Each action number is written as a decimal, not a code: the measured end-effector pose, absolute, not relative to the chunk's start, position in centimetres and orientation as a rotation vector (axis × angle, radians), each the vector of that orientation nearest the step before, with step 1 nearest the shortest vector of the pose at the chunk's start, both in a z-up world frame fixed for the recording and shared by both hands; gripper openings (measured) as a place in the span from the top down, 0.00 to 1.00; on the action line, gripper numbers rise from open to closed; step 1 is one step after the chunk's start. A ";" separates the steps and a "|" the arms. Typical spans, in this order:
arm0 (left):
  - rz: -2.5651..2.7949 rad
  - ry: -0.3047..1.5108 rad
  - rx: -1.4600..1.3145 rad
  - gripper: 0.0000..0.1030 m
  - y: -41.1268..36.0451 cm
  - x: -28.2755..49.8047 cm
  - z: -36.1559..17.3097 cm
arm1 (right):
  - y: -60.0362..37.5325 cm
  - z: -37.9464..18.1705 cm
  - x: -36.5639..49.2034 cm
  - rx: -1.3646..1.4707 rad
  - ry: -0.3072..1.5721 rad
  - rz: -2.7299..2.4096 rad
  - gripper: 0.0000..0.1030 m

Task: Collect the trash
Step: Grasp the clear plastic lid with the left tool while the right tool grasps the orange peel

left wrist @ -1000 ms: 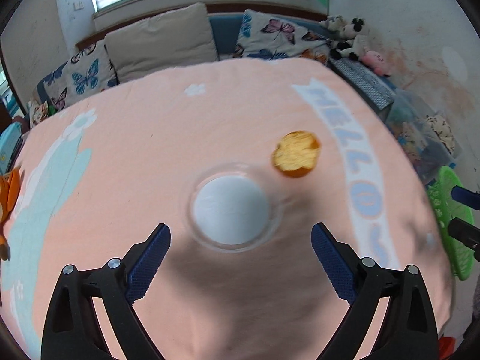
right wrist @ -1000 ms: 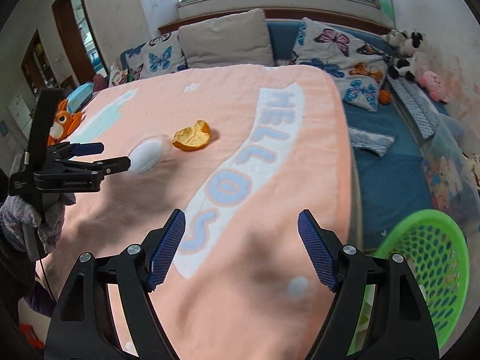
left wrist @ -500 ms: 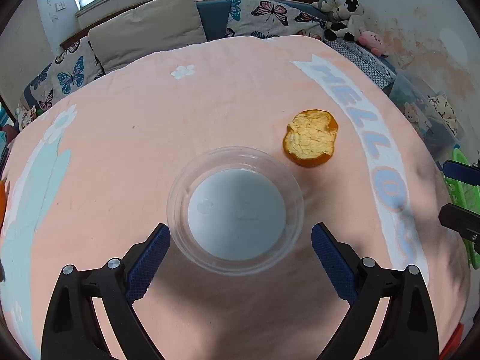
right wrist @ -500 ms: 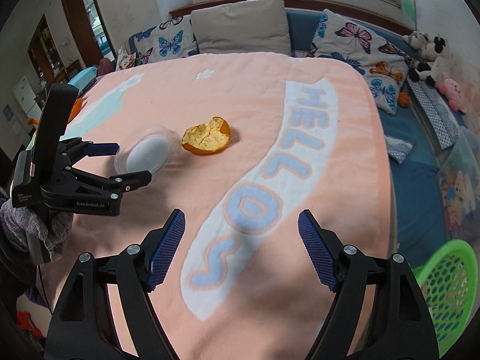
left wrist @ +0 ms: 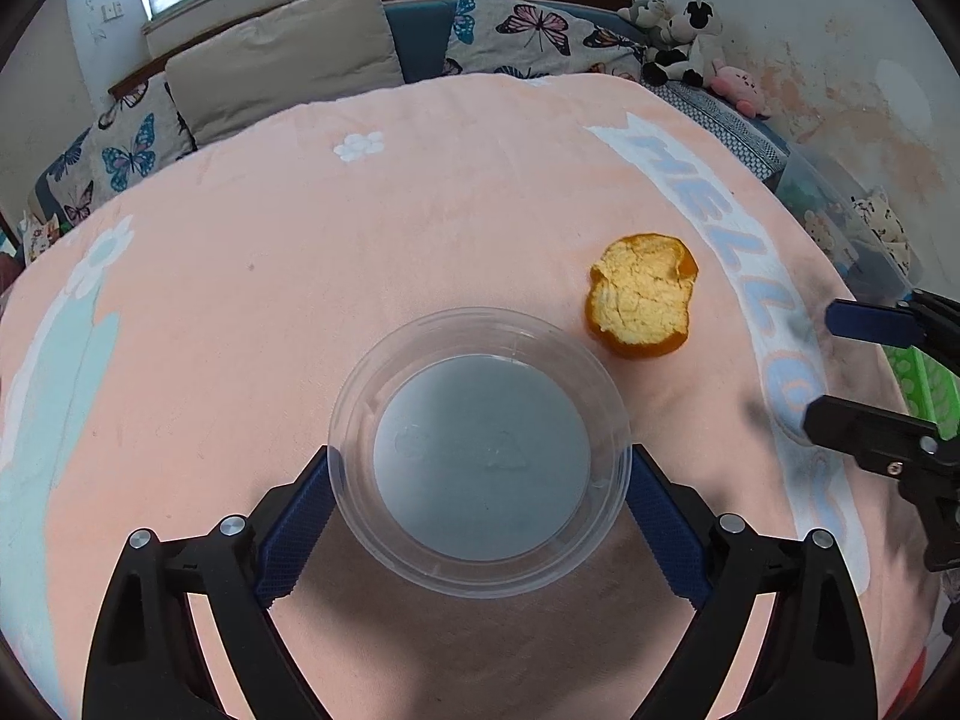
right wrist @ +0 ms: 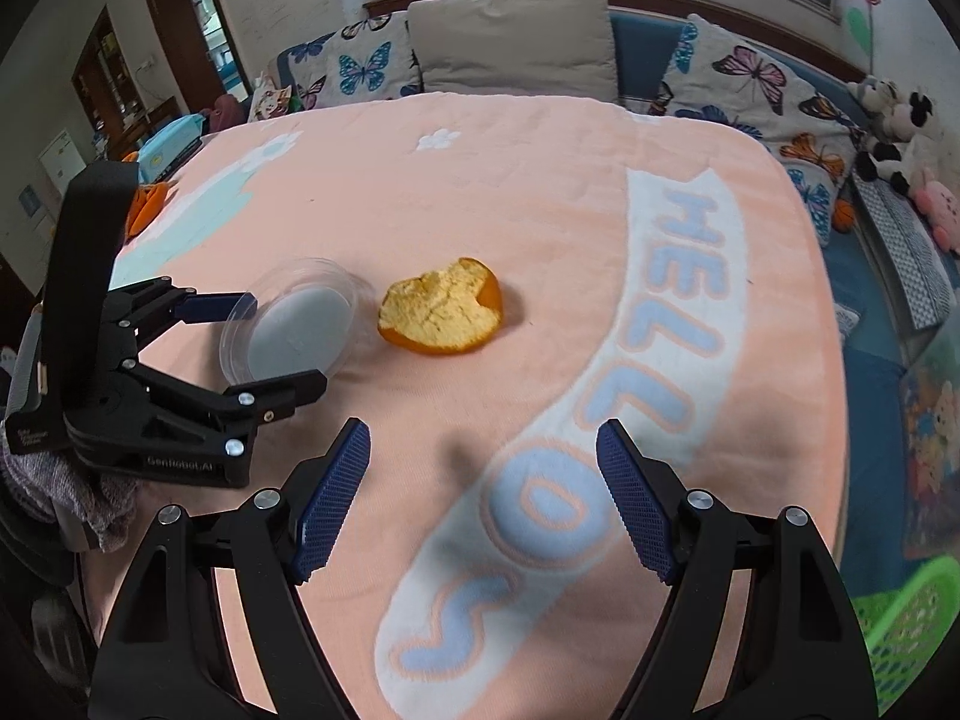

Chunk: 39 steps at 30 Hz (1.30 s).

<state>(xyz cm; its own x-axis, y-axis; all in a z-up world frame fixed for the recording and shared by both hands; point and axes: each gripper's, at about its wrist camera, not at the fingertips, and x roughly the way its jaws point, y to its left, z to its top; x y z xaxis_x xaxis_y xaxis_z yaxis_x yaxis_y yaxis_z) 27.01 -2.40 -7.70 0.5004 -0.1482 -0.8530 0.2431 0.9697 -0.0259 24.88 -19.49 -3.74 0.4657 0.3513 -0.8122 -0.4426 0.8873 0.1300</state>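
Peach blanket (left wrist: 300, 276) is sagging — wide-open left gripper (left wrist: 480, 516), straddling unheld clear round plastic lid (left wrist: 480, 450), risks crushing it; right gripper (right wrist: 483, 498) is gaping empty.

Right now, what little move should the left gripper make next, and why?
Probably close on the clear round plastic lid. The left gripper has its open blue pads on either side of the lid's rim, apparently not yet pressing on it. The orange peel lies apart beside it, and the open right gripper hangs over bare pink blanket.
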 end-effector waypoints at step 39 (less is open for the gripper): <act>-0.192 0.937 0.042 0.14 0.0 27.5 -3.9 | -17.3 -4.8 27.5 -0.084 0.951 0.514 0.61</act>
